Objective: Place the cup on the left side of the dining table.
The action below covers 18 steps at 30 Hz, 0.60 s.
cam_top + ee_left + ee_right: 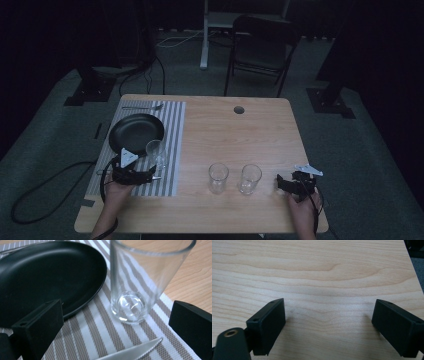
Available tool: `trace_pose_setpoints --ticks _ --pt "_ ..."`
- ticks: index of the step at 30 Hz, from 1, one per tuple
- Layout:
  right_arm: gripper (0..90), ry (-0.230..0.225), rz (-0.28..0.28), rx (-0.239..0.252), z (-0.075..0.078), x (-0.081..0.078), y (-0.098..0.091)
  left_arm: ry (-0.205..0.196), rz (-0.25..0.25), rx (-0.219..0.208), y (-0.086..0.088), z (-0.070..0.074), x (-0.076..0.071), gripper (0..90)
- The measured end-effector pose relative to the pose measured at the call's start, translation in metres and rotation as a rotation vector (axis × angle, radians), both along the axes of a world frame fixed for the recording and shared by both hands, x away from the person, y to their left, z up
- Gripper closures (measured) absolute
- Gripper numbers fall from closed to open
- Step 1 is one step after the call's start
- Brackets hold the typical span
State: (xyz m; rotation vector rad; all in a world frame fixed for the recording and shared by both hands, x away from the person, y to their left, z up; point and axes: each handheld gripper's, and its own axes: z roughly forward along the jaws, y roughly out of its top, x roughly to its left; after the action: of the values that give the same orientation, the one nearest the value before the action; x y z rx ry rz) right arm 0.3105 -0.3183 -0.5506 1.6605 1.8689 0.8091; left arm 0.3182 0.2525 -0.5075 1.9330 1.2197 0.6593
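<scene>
Gaping wide, left gripper faces a clear glass tumbler, empty, upright on striped placemat w/ black plate at its 10 o'clock, knife tip below. Right gripper also spread, over bare wood table. Two more glasses mid-table; folding chair at 12, dark room.

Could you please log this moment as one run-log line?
left gripper: open, at glass on striped placemat | right gripper: open, over bare table | plate: empty
</scene>
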Motion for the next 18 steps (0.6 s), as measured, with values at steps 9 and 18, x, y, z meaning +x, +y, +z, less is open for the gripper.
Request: trace_pose_setpoints --ticks 9,18 --pt "11.2 0.001 0.001 -0.001 0.000 0.000 0.000 0.022 0.035 0.005 0.013 -0.008 -0.012 0.1" --pt "11.2 0.001 0.000 -0.001 0.000 0.000 0.000 0.049 0.084 -0.010 0.028 -0.020 -0.024 0.1"
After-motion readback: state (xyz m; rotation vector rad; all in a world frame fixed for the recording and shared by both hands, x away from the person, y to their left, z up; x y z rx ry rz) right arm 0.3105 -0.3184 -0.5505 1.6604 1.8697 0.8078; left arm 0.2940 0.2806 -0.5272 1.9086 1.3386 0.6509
